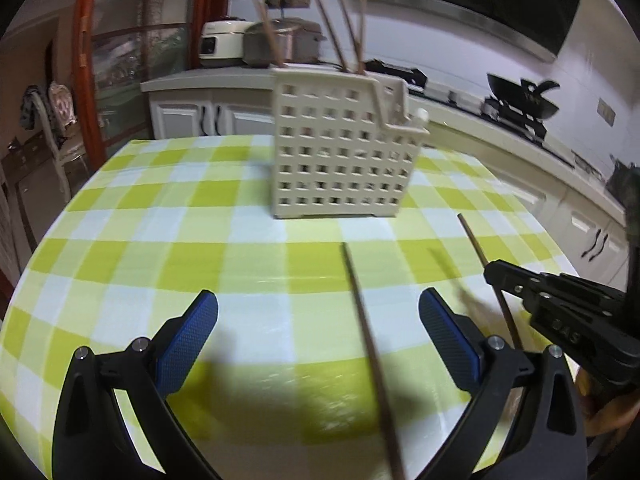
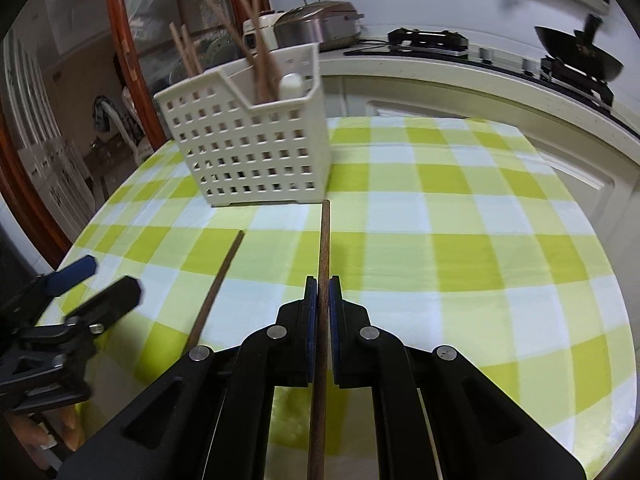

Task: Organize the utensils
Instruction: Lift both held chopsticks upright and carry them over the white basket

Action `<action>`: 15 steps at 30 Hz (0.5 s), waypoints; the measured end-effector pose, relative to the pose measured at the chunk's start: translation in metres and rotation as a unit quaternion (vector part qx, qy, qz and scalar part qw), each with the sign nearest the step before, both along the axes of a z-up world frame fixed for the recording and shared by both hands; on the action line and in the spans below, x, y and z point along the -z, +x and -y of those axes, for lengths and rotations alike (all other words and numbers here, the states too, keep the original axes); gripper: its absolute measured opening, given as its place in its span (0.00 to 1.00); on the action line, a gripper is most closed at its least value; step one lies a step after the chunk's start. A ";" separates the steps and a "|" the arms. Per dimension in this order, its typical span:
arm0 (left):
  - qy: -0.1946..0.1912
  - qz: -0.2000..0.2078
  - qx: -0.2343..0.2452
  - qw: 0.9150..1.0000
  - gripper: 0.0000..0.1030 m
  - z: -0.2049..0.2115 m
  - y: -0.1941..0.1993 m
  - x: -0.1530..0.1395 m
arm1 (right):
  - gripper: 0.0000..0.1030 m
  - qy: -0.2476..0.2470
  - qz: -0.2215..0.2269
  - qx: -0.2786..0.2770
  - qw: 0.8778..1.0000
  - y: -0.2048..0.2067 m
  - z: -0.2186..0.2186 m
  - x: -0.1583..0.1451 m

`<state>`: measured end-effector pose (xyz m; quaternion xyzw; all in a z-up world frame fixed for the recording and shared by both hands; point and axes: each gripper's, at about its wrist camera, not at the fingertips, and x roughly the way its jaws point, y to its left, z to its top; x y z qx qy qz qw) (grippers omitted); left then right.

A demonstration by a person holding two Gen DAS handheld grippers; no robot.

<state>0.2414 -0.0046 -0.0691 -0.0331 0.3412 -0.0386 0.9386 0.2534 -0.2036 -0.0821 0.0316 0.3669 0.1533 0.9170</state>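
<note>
The white perforated utensil caddy (image 2: 256, 148) stands upright on the green-checked tablecloth (image 2: 460, 216), holding several wooden chopsticks (image 2: 262, 64) and a white handle (image 2: 291, 85). In front of the caddy, the right gripper (image 2: 322, 292) is clamped on 1 dark chopstick (image 2: 324, 240), whose tip points toward the caddy's near corner. A second chopstick (image 2: 218, 286) lies on the cloth to the left of the held one, also aimed at the caddy. The left gripper (image 1: 318, 312) hangs with its blue-padded fingers (image 1: 192, 332) spread wide and holding nothing, the second chopstick between them in its view.
</note>
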 end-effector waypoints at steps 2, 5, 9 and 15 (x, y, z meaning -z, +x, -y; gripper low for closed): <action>0.012 -0.009 0.003 1.000 0.88 0.011 0.008 0.005 | 0.06 0.008 0.001 0.003 1.000 -0.002 0.010 0.000; 0.017 -0.036 0.012 0.999 0.71 0.021 0.022 0.015 | 0.06 0.019 0.004 0.006 1.000 -0.005 0.024 -0.001; 0.026 -0.062 0.017 0.998 0.53 0.029 0.035 0.029 | 0.06 0.032 0.007 0.012 0.999 -0.007 0.038 -0.003; 0.040 -0.077 0.023 0.996 0.33 0.040 0.045 0.039 | 0.06 0.043 0.004 0.012 0.999 -0.009 0.046 0.000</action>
